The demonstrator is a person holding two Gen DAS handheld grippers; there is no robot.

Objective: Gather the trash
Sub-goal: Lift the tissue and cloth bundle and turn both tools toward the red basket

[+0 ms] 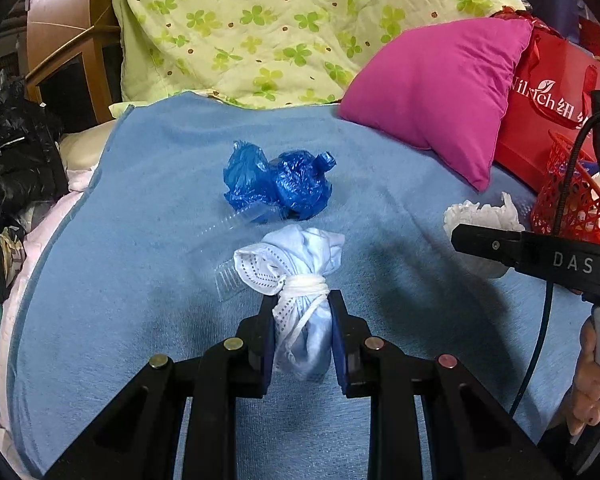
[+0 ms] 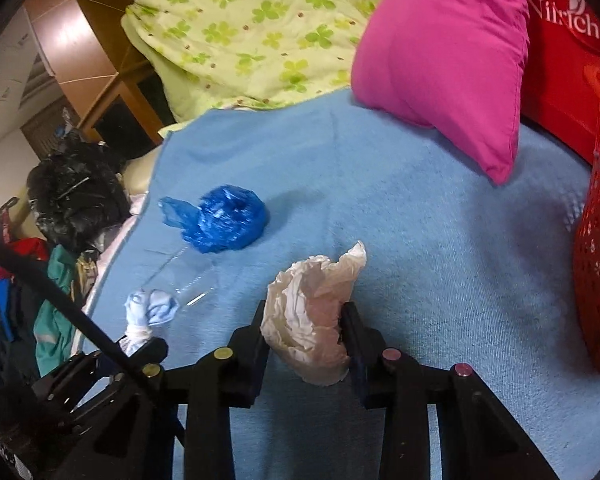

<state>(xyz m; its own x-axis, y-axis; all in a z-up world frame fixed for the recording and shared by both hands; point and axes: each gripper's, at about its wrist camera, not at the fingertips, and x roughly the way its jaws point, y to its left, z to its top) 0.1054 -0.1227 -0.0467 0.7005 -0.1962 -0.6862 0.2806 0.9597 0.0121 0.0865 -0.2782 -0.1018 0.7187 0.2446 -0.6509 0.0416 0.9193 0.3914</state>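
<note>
A rolled-up face mask (image 1: pixel 300 300), pale blue and white and tied with its ear loop, sits between the pads of my left gripper (image 1: pixel 303 312), which is shut on it just above the blue blanket (image 1: pixel 160 240). My right gripper (image 2: pixel 306 320) is shut on a crumpled white tissue (image 2: pixel 312 308), also lifted slightly. A crumpled blue plastic bag (image 1: pixel 278 182) lies farther back on the blanket, with a clear plastic comb (image 1: pixel 232 276) in front of it. In the right wrist view the mask (image 2: pixel 148 312) and left gripper show at lower left, the blue bag (image 2: pixel 224 220) beyond.
A red mesh basket (image 2: pixel 598 280) stands at the right, also the basket (image 1: pixel 568 204) behind the right gripper's arm. A pink pillow (image 1: pixel 440 92), a red paper bag (image 1: pixel 540 120) and a green floral quilt (image 1: pixel 268 28) lie behind. Black bags and clothes (image 2: pixel 76 200) pile up off the left edge.
</note>
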